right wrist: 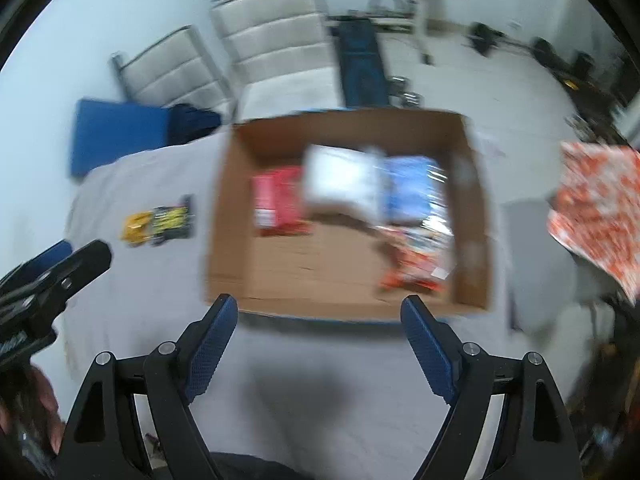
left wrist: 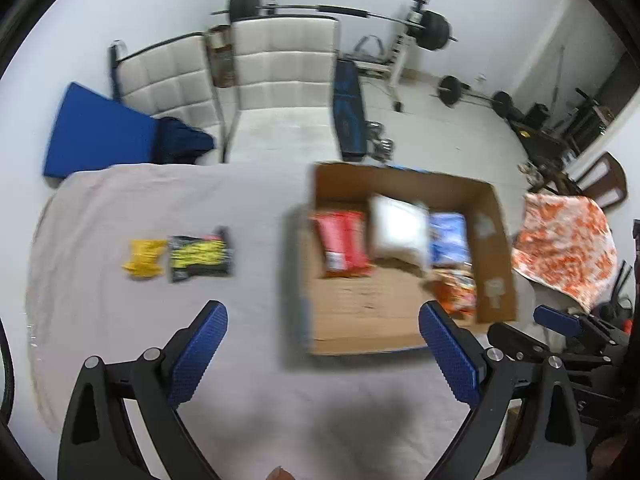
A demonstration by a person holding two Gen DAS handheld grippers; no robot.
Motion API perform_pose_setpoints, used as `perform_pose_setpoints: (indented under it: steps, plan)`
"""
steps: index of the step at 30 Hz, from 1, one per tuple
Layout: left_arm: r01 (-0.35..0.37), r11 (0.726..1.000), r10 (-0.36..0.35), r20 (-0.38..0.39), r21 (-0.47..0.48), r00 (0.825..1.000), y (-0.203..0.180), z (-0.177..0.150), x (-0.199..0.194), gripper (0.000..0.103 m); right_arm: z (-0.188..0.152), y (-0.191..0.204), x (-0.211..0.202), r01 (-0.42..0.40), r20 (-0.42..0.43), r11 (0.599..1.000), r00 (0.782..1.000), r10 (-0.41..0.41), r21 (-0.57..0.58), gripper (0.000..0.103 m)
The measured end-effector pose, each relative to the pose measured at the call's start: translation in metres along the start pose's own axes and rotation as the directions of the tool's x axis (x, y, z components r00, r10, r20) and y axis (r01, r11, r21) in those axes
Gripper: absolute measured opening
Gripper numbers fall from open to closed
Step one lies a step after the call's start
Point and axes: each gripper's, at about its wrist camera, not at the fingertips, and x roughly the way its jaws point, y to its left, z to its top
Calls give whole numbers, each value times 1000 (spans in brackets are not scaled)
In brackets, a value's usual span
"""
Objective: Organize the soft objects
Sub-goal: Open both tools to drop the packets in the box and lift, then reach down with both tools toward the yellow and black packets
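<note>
A cardboard box point(left wrist: 496, 240) stands on the grey-clothed table; it also shows in the right wrist view point(right wrist: 228, 208). Inside lie a red packet point(left wrist: 342, 242), a white pouch point(left wrist: 398, 228), a blue packet point(left wrist: 448, 236) and an orange packet point(left wrist: 458, 288). A yellow packet point(left wrist: 145, 258) and a black-and-yellow packet point(left wrist: 200, 254) lie side by side on the cloth, left of the box. My left gripper point(left wrist: 324, 316) is open and empty, above the cloth near the box's front left corner. My right gripper point(right wrist: 318, 312) is open and empty, just before the box's front wall.
Two white padded chairs point(left wrist: 280, 64) stand behind the table, with a blue mat point(left wrist: 96, 132) at the left. A weight bench and barbells point(left wrist: 424, 28) fill the back. An orange-patterned cloth point(left wrist: 568, 236) hangs right of the box. The table edge runs along the left.
</note>
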Motion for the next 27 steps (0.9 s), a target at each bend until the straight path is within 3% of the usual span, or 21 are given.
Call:
perform_pose_setpoints:
  steps: [2, 5, 10, 14, 17, 24, 27]
  plan:
    - [-41, 999, 41, 11, -23, 999, 37, 5, -3, 98, 7, 35, 3, -42, -1, 998, 999, 42, -54, 86]
    - [-134, 988, 135, 12, -72, 991, 98, 10, 0, 98, 18, 104, 17, -46, -19, 978, 999, 44, -205, 86]
    - [-237, 950, 227, -72, -202, 971, 192, 5, 36, 98, 39, 227, 68, -58, -60, 875, 998, 33, -480, 86]
    - [-283, 913, 243, -164, -293, 956, 245, -7, 73, 98, 50, 304, 127, -46, -103, 745, 994, -31, -665, 86]
    - [-300, 895, 233, -227, -330, 946, 269, -13, 105, 98, 53, 348, 182, -46, -147, 620, 983, -113, -783, 86]
    - [-335, 881, 221, -337, -333, 915, 296, -20, 163, 98, 43, 403, 284, -69, -181, 362, 941, -285, -930, 86]
    - [-338, 877, 208, -367, -340, 907, 309, -25, 176, 98, 36, 413, 319, -93, -192, 280, 917, -351, -955, 86]
